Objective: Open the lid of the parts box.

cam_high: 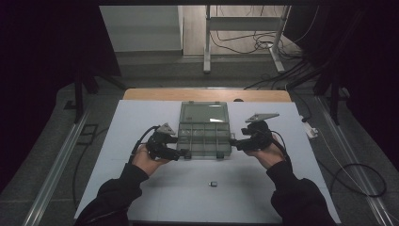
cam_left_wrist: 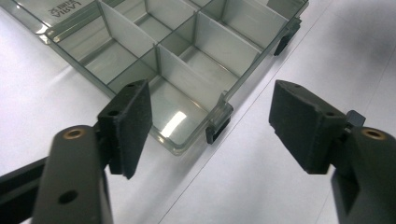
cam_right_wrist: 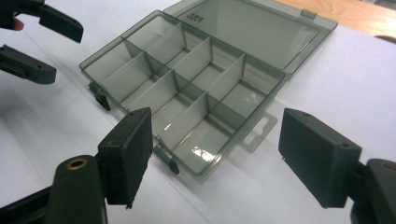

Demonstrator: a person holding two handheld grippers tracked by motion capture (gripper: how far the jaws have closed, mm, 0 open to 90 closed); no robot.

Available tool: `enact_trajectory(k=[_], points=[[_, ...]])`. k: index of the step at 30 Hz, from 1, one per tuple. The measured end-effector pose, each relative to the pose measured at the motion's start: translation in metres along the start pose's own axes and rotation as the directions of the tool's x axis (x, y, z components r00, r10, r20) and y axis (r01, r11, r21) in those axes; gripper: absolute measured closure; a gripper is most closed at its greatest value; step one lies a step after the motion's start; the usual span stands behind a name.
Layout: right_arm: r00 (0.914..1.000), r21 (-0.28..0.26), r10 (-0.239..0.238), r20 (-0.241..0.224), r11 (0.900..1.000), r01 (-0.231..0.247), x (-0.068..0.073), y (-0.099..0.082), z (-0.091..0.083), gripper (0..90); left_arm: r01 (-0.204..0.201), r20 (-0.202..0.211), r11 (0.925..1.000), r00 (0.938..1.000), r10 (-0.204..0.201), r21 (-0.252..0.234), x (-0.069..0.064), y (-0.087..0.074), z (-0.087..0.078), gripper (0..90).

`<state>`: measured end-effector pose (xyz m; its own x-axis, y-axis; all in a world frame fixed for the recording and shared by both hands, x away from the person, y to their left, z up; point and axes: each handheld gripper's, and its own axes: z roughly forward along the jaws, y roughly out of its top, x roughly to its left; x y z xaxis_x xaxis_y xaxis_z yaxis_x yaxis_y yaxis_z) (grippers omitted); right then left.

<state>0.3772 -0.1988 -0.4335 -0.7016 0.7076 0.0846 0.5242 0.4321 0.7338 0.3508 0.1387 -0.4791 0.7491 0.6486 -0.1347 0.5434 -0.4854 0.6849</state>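
My clear plastic box (cam_high: 205, 133) lies open on the white sheet (cam_high: 141, 117) in the middle of the table, lid laid flat on its far side, dividers showing bare compartments. My left gripper (cam_high: 184, 153) sits just beside the box's near left corner, my right gripper (cam_high: 234, 141) just beside its right edge; both have their jaws spread and pinch nothing. A small dark piece (cam_high: 213, 184) lies on the sheet nearer to me than the box.

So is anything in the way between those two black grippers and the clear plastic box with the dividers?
Nothing visible. The left gripper and right gripper flank the open clear plastic compartment box, jaws open, with bare white tabletop between.
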Motion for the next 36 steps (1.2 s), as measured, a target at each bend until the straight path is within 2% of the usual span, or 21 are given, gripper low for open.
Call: enact_trajectory(k=[6,12,18,23,36], points=[[0.9997,0.025,0.012,-0.021,0.9996,-0.012,0.0,-0.009,-0.006,25.0,0.014,0.001,0.9999,0.9999,-0.014,0.001,0.002,-0.004,-0.005,22.2],[0.9989,0.037,0.025,-0.039,0.999,-0.024,0.001,-0.016,-0.009,22.8,0.031,-0.012,0.9993,0.9994,-0.031,-0.022,0.001,-0.007,-0.014,15.8],[0.9979,0.046,0.036,-0.053,0.9983,-0.034,0.002,-0.025,-0.017,20.3,0.026,-0.038,0.9994,0.9989,-0.027,-0.022,-0.002,-0.013,-0.022,8.4],[0.9985,0.044,0.034,-0.044,0.9985,-0.032,0.004,-0.034,-0.024,16.5,0.026,-0.062,0.9993,0.9977,-0.027,-0.028,-0.004,-0.018,-0.029,2.1],[0.9987,0.033,0.046,-0.021,0.9984,-0.045,0.002,-0.057,-0.044,8.6,0.035,-0.067,0.9988,0.9971,-0.037,-0.034,-0.007,-0.035,-0.045,0.0]])
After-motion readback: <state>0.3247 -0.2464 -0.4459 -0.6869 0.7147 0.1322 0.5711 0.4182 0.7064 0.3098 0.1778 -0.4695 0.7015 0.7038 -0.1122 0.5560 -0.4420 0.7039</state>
